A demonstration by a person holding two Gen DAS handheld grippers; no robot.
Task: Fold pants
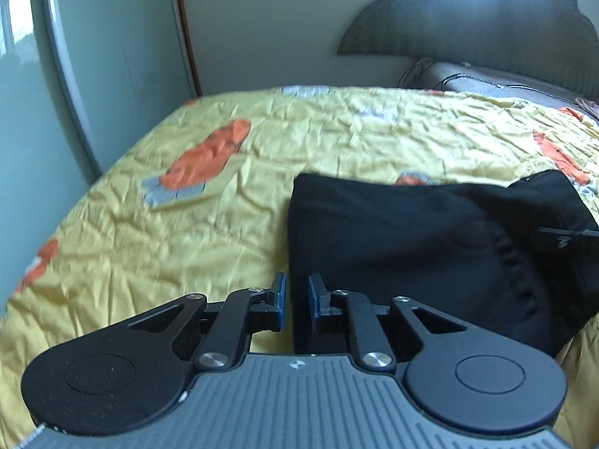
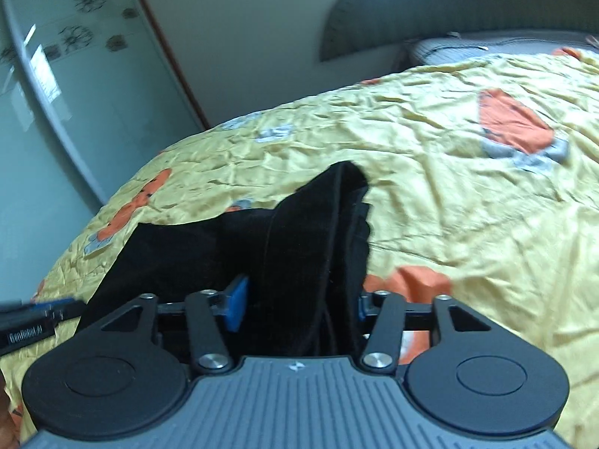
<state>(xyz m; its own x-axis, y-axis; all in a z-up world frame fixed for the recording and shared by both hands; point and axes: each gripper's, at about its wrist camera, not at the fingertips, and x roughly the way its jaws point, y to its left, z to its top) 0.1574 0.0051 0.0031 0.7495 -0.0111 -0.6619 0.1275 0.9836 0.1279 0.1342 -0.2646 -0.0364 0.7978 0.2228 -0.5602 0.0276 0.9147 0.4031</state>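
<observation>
A: Left tool first. We see its blue pads standing a narrow gap apart. The left edge of the black pants runs into that gap, but we cannot tell whether the pads press on the cloth.

B: Agreed. We note the right tool about half open, with a raised black fold of the pants between its pads. The left pad shows a clear blue face beside the cloth; the right pad is mostly hidden behind the fold. We see no clamping there.

A: Placement of the pants: a folded dark slab on the yellow bedspread, at the near edge of the bed. From the left wrist view it lies ahead and to the right of the tool, with the other tool's tip poking in at the far right.

B: From the right wrist view the cloth runs left from the fold, low and flat, and the left tool's finger shows at the left frame edge just beside it.

A: Room to move: open bedspread beyond the pants toward the far edge and the headboard. The left edge of the bed drops off near a pale wardrobe door.

B: To the right of the fold, wide crumpled bedspread, nothing lying on it.
</observation>
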